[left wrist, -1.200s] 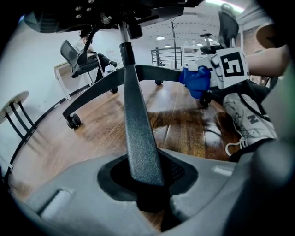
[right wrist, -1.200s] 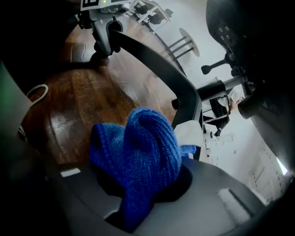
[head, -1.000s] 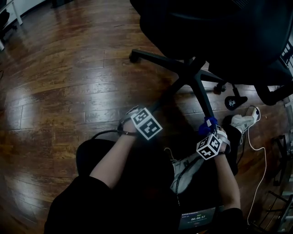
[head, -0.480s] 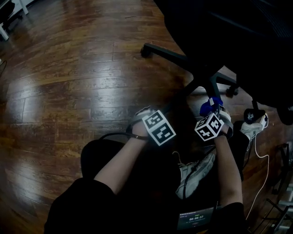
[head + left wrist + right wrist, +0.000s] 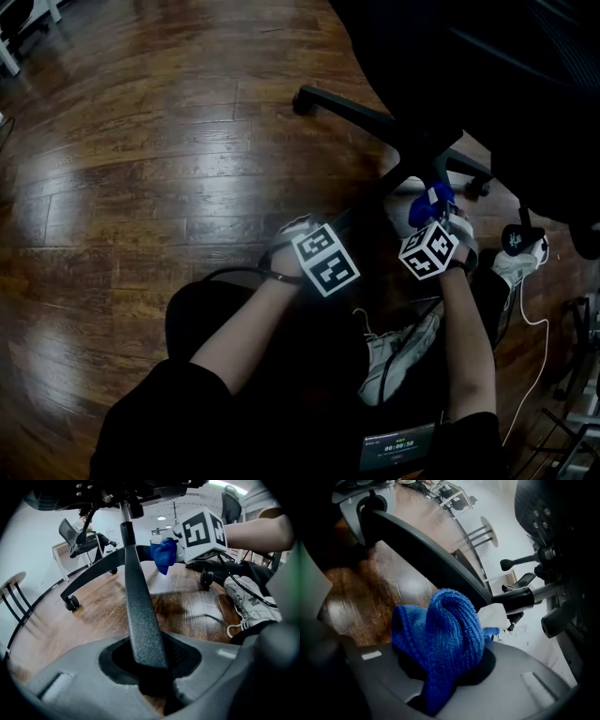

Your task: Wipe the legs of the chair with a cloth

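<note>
My left hand-held gripper (image 5: 149,667) was clamped shut around one black leg (image 5: 138,606) of the chair (image 5: 487,94), near that leg's outer end. My right hand-held gripper (image 5: 440,672) had its jaws closed on the blue cloth (image 5: 440,634), which bulged out in a thick fold. The cloth sat up by the centre column (image 5: 125,531), at the inner ends of the legs; which leg it pressed on I could not tell. A grey-white sneaker (image 5: 398,361) showed between my forearms. The floor (image 5: 141,159) was dark brown wooden boards, glossy, with pale patches of glare across them. A white cable (image 5: 530,328) trailed over it at my right. Past the hub, another leg ran out to a caster (image 5: 71,603) resting on the boards. Farther back stood a second office chair (image 5: 82,538) by a white wall (image 5: 37,550). A round white stool (image 5: 11,585) on thin dark legs stood at the left edge, and ceiling lights (image 5: 161,518) glowed overhead.
</note>
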Motion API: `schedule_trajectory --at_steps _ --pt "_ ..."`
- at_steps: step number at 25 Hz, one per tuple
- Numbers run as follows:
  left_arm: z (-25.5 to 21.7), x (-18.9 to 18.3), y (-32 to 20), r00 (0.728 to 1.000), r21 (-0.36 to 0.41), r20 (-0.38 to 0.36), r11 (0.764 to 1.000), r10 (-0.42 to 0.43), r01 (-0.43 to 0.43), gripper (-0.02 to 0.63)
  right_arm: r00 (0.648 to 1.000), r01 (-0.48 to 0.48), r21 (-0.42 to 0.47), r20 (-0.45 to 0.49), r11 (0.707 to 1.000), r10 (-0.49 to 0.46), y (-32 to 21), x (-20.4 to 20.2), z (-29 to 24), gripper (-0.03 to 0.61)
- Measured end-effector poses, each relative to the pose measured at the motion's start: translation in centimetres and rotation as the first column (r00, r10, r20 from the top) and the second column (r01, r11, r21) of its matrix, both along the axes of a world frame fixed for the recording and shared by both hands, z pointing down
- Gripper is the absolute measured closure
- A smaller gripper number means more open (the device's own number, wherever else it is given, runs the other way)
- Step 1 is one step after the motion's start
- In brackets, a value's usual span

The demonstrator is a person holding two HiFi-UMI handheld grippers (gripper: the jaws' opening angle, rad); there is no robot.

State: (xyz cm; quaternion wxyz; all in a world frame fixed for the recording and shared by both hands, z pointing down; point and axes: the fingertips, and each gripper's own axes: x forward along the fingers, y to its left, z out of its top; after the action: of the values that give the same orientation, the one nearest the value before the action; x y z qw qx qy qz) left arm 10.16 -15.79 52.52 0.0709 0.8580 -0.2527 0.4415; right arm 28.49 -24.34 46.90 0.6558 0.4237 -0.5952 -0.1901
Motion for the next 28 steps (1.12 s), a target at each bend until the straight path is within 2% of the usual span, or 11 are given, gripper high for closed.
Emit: schedule_trajectory --at_steps 9,14,20,28 --pt "0.2 -0.1 -0.2 1.0 0.018 0.005 1.0 -0.018 0.018 0.499 0.989 -0.07 -0.125 0.124 0.99 0.085 13.1 6.6 2.3 0.5" --pt "0.2 0.0 -0.3 1.0 0.021 0.012 0.999 -0.029 0.029 0.5 0.988 -0.07 -0.111 0.13 0.991 0.084 15.1 8.0 3.0 0.5" --pt "0.2 0.0 -0.3 1.0 -0.001 0.018 1.0 -0.023 0.023 0.5 0.985 -0.111 -0.094 0.125 0.989 0.122 11.3 6.3 2.2 0.5" --pt "-0.1 0.4 0.1 1.0 -0.013 -0.002 1.0 0.009 -0.009 0.499 0.995 -0.091 0.04 0.054 0.995 0.088 -2.1 -0.2 -0.5 0.499"
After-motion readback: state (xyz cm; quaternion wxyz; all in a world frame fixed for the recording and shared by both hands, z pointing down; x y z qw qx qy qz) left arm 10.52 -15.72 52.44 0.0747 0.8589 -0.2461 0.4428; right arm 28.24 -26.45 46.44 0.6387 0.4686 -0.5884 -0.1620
